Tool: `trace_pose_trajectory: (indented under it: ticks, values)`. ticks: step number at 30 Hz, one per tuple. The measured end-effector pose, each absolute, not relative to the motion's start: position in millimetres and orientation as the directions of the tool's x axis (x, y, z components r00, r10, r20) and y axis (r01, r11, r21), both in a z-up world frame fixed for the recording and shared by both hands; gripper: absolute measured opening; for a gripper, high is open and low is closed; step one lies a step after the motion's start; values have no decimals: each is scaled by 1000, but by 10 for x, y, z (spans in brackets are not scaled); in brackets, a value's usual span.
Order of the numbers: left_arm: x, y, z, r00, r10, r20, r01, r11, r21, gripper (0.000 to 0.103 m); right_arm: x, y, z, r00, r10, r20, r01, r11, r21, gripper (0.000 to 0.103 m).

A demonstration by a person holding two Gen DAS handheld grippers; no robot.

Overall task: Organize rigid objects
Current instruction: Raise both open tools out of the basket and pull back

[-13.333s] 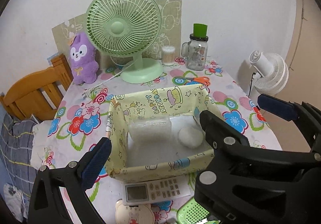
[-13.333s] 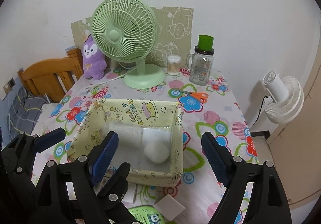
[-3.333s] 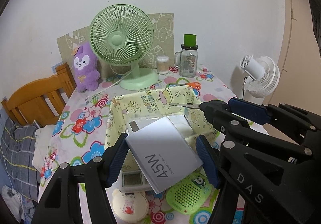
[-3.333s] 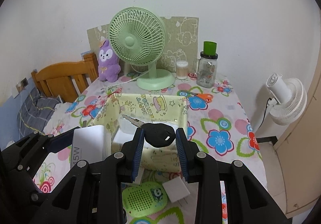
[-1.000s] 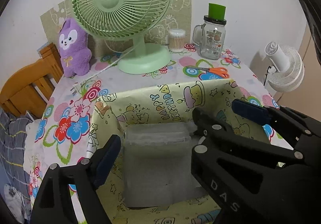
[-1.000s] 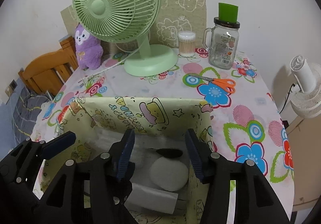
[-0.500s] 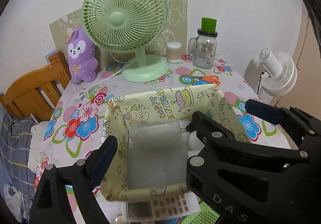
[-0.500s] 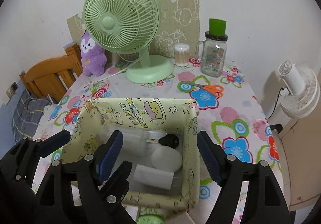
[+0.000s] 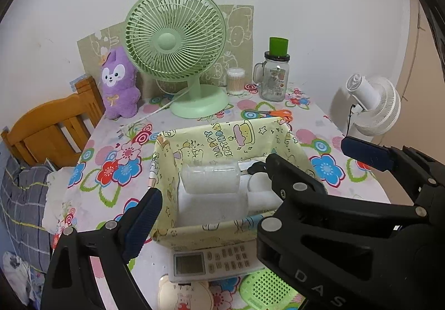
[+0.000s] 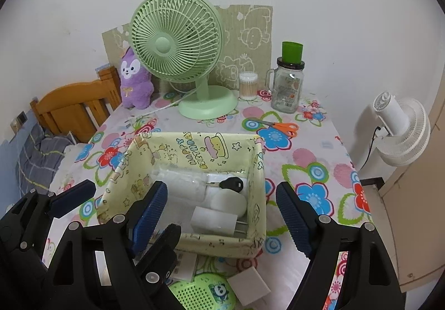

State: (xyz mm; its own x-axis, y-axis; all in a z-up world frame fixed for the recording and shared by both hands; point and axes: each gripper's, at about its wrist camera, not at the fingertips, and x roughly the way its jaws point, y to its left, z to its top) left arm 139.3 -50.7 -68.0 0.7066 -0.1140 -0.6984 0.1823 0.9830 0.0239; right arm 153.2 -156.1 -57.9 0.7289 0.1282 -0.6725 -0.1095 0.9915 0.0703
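Observation:
A yellow cartoon-print fabric basket [image 9: 222, 140] [image 10: 194, 148] sits mid-table. Inside it lie a frosted plastic box [image 9: 194, 182], a black-headed key [image 10: 232, 185], a white rounded piece [image 10: 229, 203] and a white adapter block [image 10: 214, 219]. My left gripper [image 9: 211, 179] hovers open over the basket's near side, holding nothing. My right gripper [image 10: 221, 186] is beside it, its jaws opening, with nothing gripped; the basket only shows beyond them. In front of the basket lie a white remote [image 9: 214, 261], a green perforated disc [image 10: 194, 296], a white cube [image 10: 249, 283] and a cream bear-shaped item [image 9: 185, 296].
At the back stand a green desk fan [image 9: 175, 40], a purple plush [image 9: 119, 84], a cotton-swab tub [image 9: 235, 81] and a glass jar [image 9: 274, 79]. Orange scissors [image 9: 274, 113] lie behind the basket. A wooden chair [image 9: 50, 126] is left, a white fan [image 9: 372, 107] right.
Both grippers have drawn back and up from the basket. The right jaws have spread wider, and the key now lies in the basket.

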Motion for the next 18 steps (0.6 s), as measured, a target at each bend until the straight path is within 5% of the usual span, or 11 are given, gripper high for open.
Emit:
trace_pose_trajectory:
  ticks: [18]
  values:
    - [969, -412, -636, 725, -118, -678, 173, 985, 14, 95, 1093, -1572, -512, 743, 117, -659, -115, 992, 46, 84]
